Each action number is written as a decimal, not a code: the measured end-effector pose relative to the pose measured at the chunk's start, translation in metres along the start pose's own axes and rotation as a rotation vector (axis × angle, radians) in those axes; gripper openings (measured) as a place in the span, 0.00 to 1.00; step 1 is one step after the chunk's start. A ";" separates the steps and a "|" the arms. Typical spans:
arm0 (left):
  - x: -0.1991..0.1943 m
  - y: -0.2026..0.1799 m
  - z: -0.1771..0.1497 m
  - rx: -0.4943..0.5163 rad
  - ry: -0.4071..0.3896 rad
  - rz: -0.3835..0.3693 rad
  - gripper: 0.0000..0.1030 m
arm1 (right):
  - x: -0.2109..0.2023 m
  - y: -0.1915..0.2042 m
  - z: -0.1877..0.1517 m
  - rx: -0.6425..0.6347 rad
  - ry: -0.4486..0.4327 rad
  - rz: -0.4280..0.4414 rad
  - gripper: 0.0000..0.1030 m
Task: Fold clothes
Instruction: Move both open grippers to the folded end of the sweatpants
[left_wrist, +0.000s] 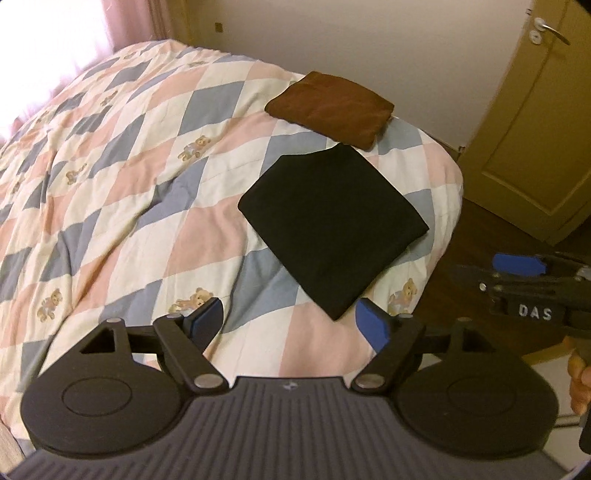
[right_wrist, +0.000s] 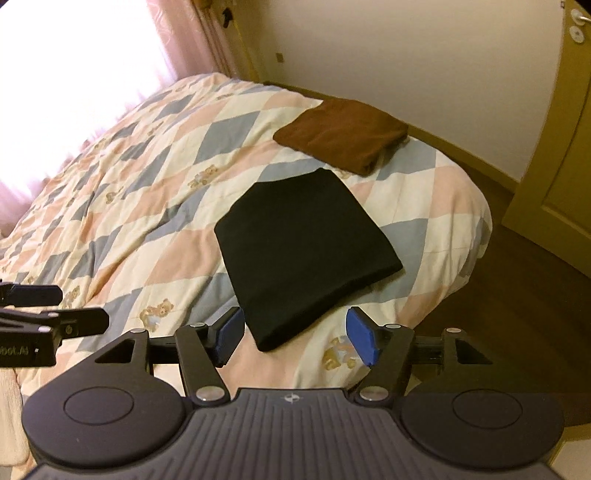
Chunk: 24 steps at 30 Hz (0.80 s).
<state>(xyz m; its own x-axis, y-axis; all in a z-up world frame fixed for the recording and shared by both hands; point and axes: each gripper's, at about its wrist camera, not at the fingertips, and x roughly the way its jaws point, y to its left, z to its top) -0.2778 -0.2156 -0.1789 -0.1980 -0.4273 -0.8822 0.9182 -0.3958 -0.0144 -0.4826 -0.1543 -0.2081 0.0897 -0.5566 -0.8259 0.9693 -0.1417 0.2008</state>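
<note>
A black garment lies folded into a flat square on the patchwork quilt; it also shows in the right wrist view. A brown garment lies folded just beyond it, near the bed's far corner, also in the right wrist view. My left gripper is open and empty, hovering just short of the black garment's near corner. My right gripper is open and empty, also just short of that corner. The right gripper shows at the right edge of the left wrist view.
The quilt covers the whole bed and has teddy bear prints. A dark wooden floor lies right of the bed. A yellow door stands at the right. A bright window with pink curtains is at the upper left.
</note>
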 end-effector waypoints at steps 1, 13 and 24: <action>0.006 -0.005 0.003 -0.011 0.008 0.009 0.74 | 0.004 -0.007 0.003 -0.009 0.011 0.007 0.63; 0.044 -0.079 0.053 -0.158 0.051 0.113 0.74 | 0.037 -0.084 0.068 -0.222 0.121 0.064 0.63; 0.047 -0.097 0.038 -0.326 0.086 0.206 0.75 | 0.066 -0.091 0.092 -0.377 0.212 0.053 0.66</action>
<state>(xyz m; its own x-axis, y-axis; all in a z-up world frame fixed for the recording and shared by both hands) -0.3888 -0.2278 -0.2009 0.0181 -0.3953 -0.9184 0.9992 -0.0244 0.0302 -0.5855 -0.2537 -0.2326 0.1485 -0.3692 -0.9174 0.9743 0.2134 0.0718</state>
